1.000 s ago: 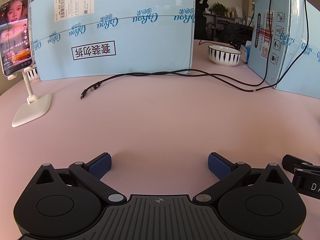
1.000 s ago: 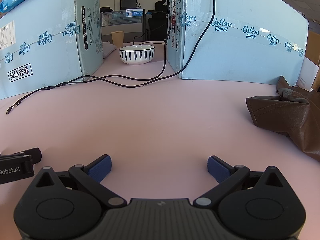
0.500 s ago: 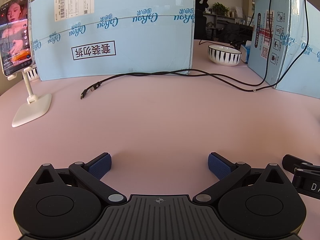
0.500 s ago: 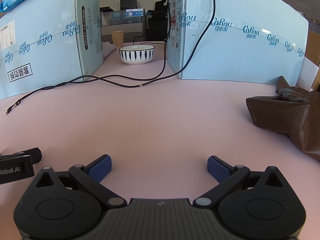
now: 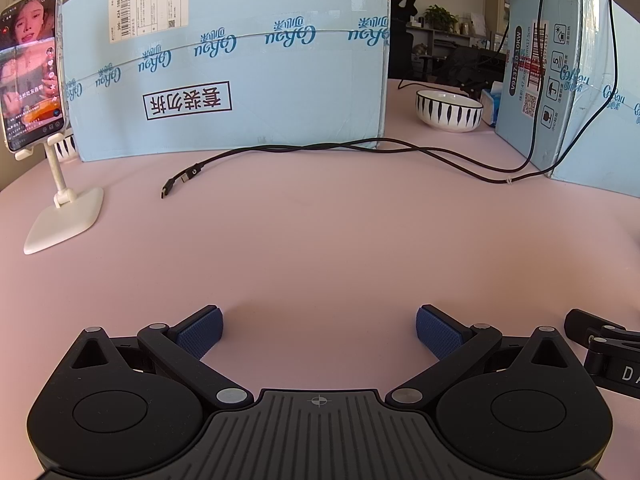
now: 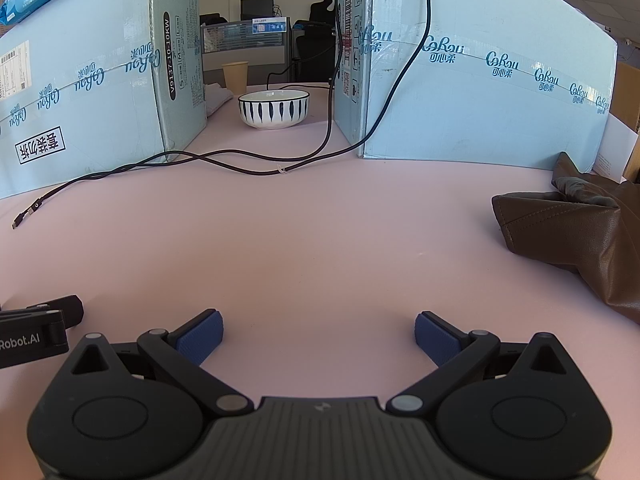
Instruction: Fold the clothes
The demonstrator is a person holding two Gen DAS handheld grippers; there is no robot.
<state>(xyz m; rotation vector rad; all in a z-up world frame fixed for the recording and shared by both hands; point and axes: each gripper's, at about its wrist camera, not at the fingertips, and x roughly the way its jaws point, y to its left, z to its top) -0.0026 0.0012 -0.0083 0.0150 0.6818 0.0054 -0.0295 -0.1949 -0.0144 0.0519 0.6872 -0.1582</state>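
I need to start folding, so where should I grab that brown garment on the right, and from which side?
Probably the brown garment by its near-left folded corner, the right gripper coming in low from its left: that edge lies raised, exposed and closest.

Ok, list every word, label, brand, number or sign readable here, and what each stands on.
"Robot.AI": left hand-held gripper, seen by the right camera.
"CoRou 可心柔": tape on the right blue box.
"V9137-10-10KW": black strip on the left blue box.
"套装勿拆", upside down: left blue box front.
"5": handling symbol on the right box end.
Shipping label, phone screen: too small to read.
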